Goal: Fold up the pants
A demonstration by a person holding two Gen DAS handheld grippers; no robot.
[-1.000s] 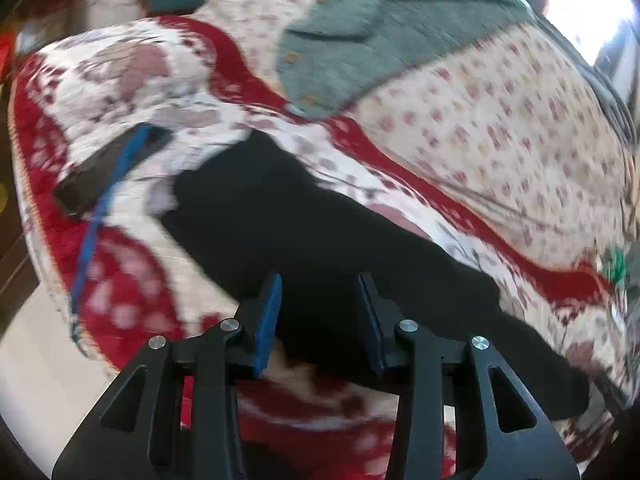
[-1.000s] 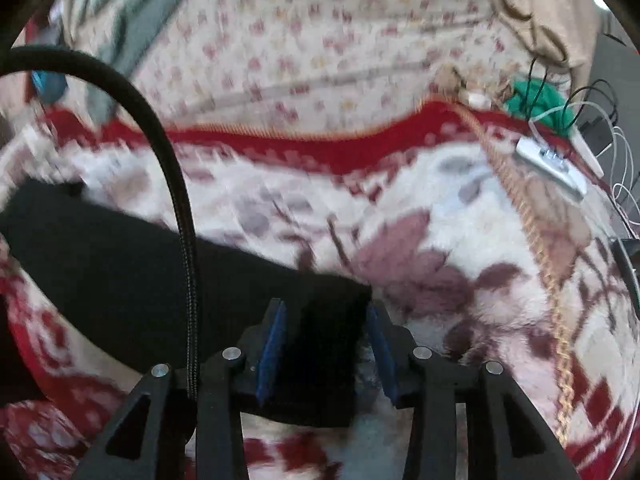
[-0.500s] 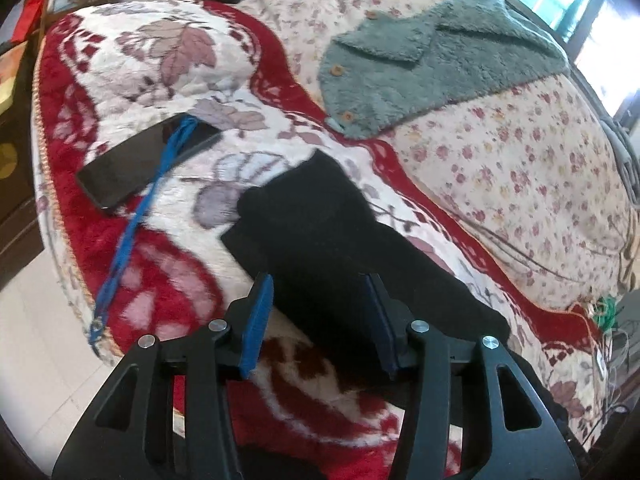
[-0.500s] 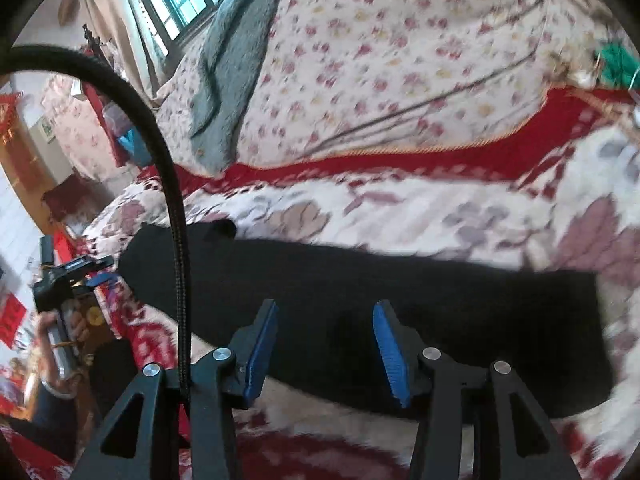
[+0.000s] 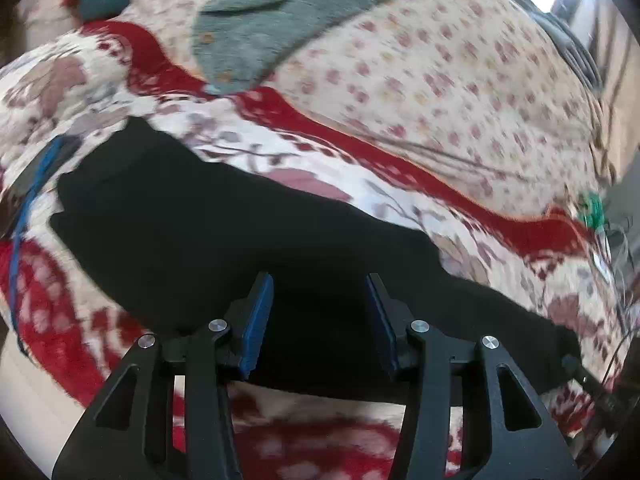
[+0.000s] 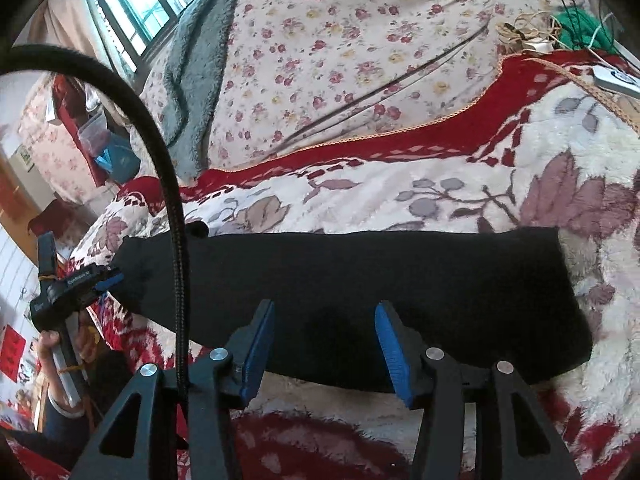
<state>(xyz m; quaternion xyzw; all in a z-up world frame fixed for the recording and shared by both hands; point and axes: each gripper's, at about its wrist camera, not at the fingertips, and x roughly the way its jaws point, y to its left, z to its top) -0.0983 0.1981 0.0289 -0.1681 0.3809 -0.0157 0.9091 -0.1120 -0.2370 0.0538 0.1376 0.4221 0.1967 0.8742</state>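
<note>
The black pants [image 5: 224, 240] lie as one long flat strip on a red and white floral blanket [image 5: 328, 168]. In the right wrist view the pants [image 6: 360, 276] run from left to right. My left gripper [image 5: 320, 288] is open and empty, its blue pads over the near edge of the pants. My right gripper [image 6: 325, 316] is open and empty, over the near edge at the middle of the strip. The other hand-held gripper [image 6: 76, 284] shows at the left end of the pants in the right wrist view.
A grey fleece garment [image 5: 280, 16] lies on a flowered quilt [image 5: 440, 80] behind the blanket. A dark phone with a blue strap [image 5: 36, 184] lies left of the pants. Cables, a charger and a green bundle [image 6: 580, 28] sit at the far right. A black cable [image 6: 160, 152] crosses the right wrist view.
My right gripper let go of the pants end, opened and pulled back toward the middle of the strip. My left gripper stayed open and shifted along the near edge. The pants lie flat.
</note>
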